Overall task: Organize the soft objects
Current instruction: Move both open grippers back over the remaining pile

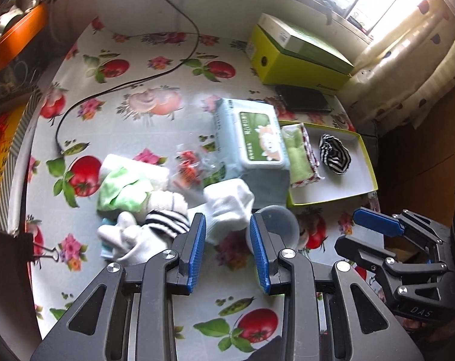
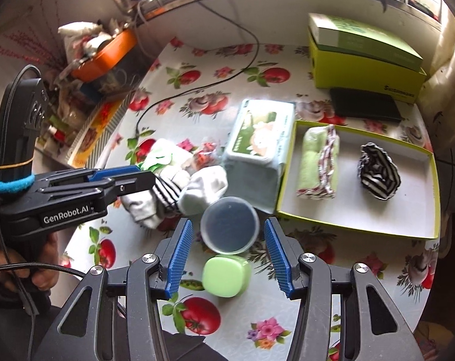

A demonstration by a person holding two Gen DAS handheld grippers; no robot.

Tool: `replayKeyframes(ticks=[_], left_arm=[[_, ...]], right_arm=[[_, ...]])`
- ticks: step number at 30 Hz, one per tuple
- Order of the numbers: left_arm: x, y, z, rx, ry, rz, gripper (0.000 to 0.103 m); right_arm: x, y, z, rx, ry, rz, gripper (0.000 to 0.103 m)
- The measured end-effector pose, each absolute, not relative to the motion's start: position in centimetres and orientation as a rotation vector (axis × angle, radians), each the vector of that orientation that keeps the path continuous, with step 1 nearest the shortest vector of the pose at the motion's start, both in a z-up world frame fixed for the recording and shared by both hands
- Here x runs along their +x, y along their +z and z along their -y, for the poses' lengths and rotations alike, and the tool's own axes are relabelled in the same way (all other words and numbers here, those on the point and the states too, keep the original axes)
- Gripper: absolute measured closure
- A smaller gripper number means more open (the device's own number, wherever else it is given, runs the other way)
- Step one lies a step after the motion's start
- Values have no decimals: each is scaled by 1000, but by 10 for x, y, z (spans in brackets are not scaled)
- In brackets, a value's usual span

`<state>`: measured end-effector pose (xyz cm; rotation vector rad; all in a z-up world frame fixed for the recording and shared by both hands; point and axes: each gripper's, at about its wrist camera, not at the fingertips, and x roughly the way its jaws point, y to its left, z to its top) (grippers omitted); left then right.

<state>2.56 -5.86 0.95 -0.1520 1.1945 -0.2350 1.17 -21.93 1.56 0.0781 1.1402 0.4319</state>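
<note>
A heap of soft things lies mid-table: a white sock (image 1: 227, 207) (image 2: 204, 191), a black-and-white striped sock (image 1: 167, 222) (image 2: 167, 194), more white socks (image 1: 128, 240) and a light green cloth (image 1: 123, 191) (image 2: 159, 153). My left gripper (image 1: 227, 234) is open just in front of the white sock, above the table; it also shows in the right wrist view (image 2: 143, 174). A yellow-green shallow tray (image 1: 368, 162) (image 2: 407, 222) on the right holds a rolled green towel (image 1: 299, 159) (image 2: 316, 165) and a striped bundle (image 1: 334, 153) (image 2: 377, 173). My right gripper (image 2: 227, 248) is open and empty; it also shows in the left wrist view (image 1: 374, 234).
A blue wet-wipes pack (image 1: 254, 138) (image 2: 257, 141) stands left of the tray. A clear plastic cup (image 2: 229, 230) (image 1: 278, 225) and a green square container (image 2: 225, 275) lie between the right fingers. A crinkled snack packet (image 1: 188, 168), a black cable (image 1: 122, 87), a yellow-green box (image 1: 299, 57) (image 2: 362, 60) and a black case (image 2: 365, 105) sit farther back.
</note>
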Motion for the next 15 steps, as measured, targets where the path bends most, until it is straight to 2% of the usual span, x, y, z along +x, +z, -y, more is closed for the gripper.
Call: replayKeyframes(ticks=[15], left_arm=[[17, -4, 9, -232, -132, -1222, 71]], right_arm=[[18, 8, 199, 60, 466, -1177, 53]])
